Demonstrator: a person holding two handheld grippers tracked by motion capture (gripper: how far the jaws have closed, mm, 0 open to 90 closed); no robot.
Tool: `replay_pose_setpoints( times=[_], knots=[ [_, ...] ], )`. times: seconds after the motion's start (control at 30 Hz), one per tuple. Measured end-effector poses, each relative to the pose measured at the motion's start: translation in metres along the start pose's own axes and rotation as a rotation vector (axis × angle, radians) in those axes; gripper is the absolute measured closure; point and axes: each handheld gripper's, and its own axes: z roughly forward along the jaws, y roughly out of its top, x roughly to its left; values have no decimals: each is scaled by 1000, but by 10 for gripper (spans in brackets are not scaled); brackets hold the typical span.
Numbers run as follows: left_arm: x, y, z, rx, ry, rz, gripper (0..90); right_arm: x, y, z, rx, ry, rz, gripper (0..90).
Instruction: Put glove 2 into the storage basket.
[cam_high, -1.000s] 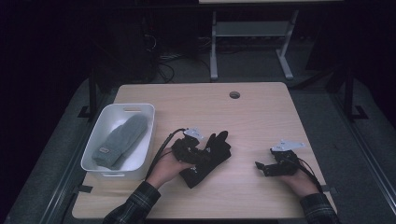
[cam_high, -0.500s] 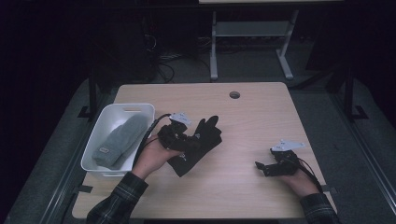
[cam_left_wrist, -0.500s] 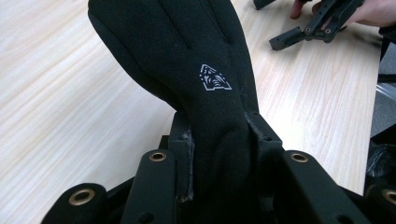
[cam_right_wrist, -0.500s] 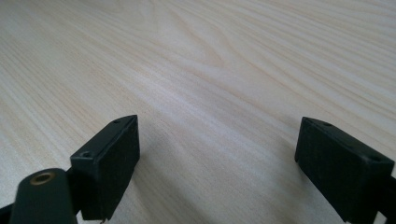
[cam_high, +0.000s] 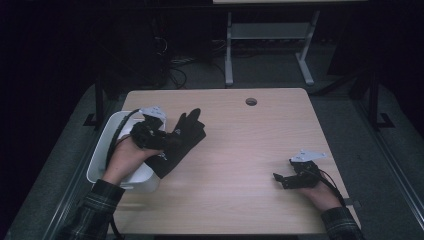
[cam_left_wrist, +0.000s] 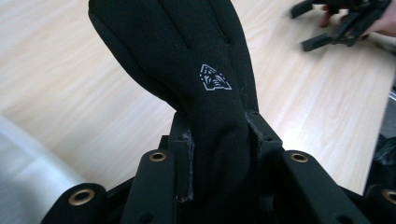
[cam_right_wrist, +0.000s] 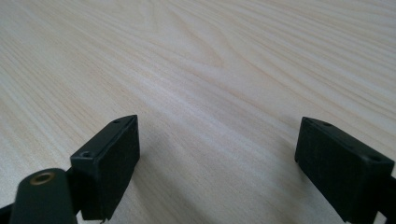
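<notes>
A black glove (cam_high: 182, 140) hangs from my left gripper (cam_high: 159, 142), lifted over the table beside the white bin (cam_high: 101, 153). In the left gripper view the jaws are shut on the glove (cam_left_wrist: 205, 88), pinching its cuff end; a small white logo shows on the fabric. My right gripper (cam_high: 284, 180) rests low on the table at the right front. Its jaws stand wide apart in the right gripper view, with bare wood between the fingertips (cam_right_wrist: 219, 154).
The wooden table (cam_high: 250, 145) has a round cable hole (cam_high: 251, 101) near its far edge. A hand covers much of the bin. The other gripper (cam_left_wrist: 345, 23) shows far off in the left gripper view. A desk frame (cam_high: 265, 45) stands behind the table.
My left gripper has carried the black glove up and to the left, from the table's middle towards the white bin. The right gripper has stayed put.
</notes>
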Motion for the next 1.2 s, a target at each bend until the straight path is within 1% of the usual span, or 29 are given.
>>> replay_pose_setpoints(
  times=[0.03, 0.1, 0.13, 0.23, 0.3, 0.33, 0.5, 0.53, 0.6, 0.7, 0.83, 0.9, 0.97, 1.0, 1.07, 1.1, 1.13, 1.2],
  knots=[
    [5, -2, -6, 1, 13, -3, 674, 0, 0, 0, 0, 0, 0, 135],
    [15, -8, -15, -4, 39, -22, 675, 0, 0, 0, 1, -2, 3, 134],
    [20, -11, -20, 1, 51, -24, 675, 0, 0, 0, 0, -2, 3, 135],
    [35, -21, -31, -14, 81, -64, 674, 0, 0, 0, 0, -3, 3, 135],
    [45, -29, -38, -13, 98, -82, 675, 0, 0, 0, 0, -4, 3, 135],
    [49, -33, -40, -18, 106, -98, 675, 0, 0, 0, 0, -4, 4, 135],
    [73, -55, -49, 5, 145, -141, 674, 0, 0, 1, -4, -7, 3, 135],
    [80, -62, -51, 7, 151, -159, 674, 0, 0, 1, -4, -7, 3, 135],
    [89, -72, -52, 4, 158, -188, 675, 0, 1, 1, -5, -7, 3, 135],
    [100, -85, -51, 23, 166, -213, 674, 0, 1, 1, -6, -9, 4, 135],
    [111, -97, -43, 49, 148, -231, 672, -1, 1, 1, -6, -8, 5, 135],
    [117, -102, -39, 61, 147, -243, 669, -1, 1, 1, -5, -11, 6, 135],
    [122, -106, -36, 59, 128, -253, 663, -1, 1, 1, -5, -11, 5, 135],
    [124, -107, -35, 56, 124, -259, 652, -1, 1, 1, -5, -11, 5, 135],
    [125, -109, -33, 61, 130, -267, 595, -1, 1, 1, -5, -12, 5, 135],
    [126, -109, -33, 71, 147, -258, 544, -1, 1, 1, -5, -12, 5, 134],
    [126, -109, -33, 72, 172, -250, 471, -1, 1, 1, -5, -12, 5, 135],
    [125, -109, -34, 63, 215, -239, 348, -1, 1, 1, -5, -11, 5, 134]
  ],
)
